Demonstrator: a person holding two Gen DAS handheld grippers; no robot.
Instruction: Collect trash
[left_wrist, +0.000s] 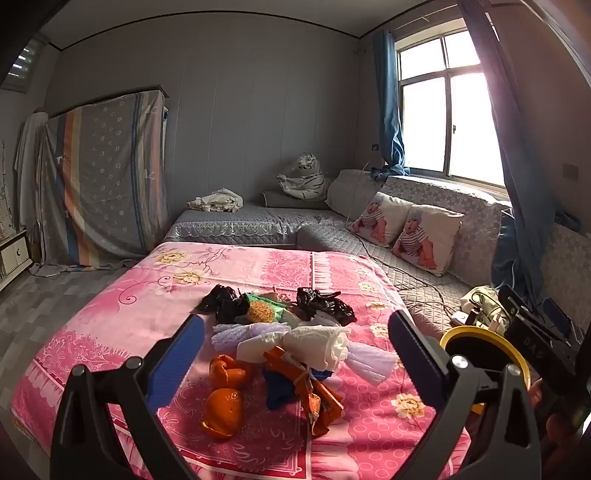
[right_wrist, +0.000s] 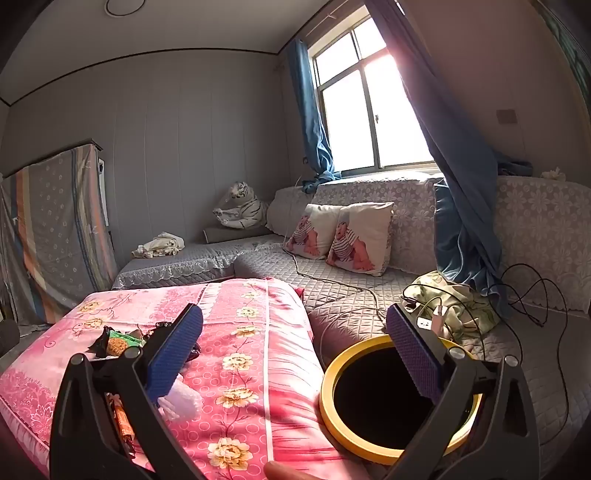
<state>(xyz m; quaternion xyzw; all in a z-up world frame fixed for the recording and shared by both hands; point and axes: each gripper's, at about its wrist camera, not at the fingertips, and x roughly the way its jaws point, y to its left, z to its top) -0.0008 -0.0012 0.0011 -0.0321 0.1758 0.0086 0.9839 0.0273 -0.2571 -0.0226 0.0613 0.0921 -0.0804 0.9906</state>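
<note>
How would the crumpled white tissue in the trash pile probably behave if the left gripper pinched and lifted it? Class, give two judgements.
The white tissue looks soft and wrinkled, so it would probably squash flat between the open left gripper's fingers. It seems light, yet it overlaps the orange wrapper and may drag it along.

From here I count 2 orange peels (left_wrist: 226, 391), 2 crumpled black bags (left_wrist: 325, 303), 2 baby-print pillows (left_wrist: 428, 238), 1 plush white tiger (left_wrist: 304, 176), 1 yellow-rimmed bin (right_wrist: 397, 398) and 2 blue curtains (left_wrist: 388, 103).
</note>
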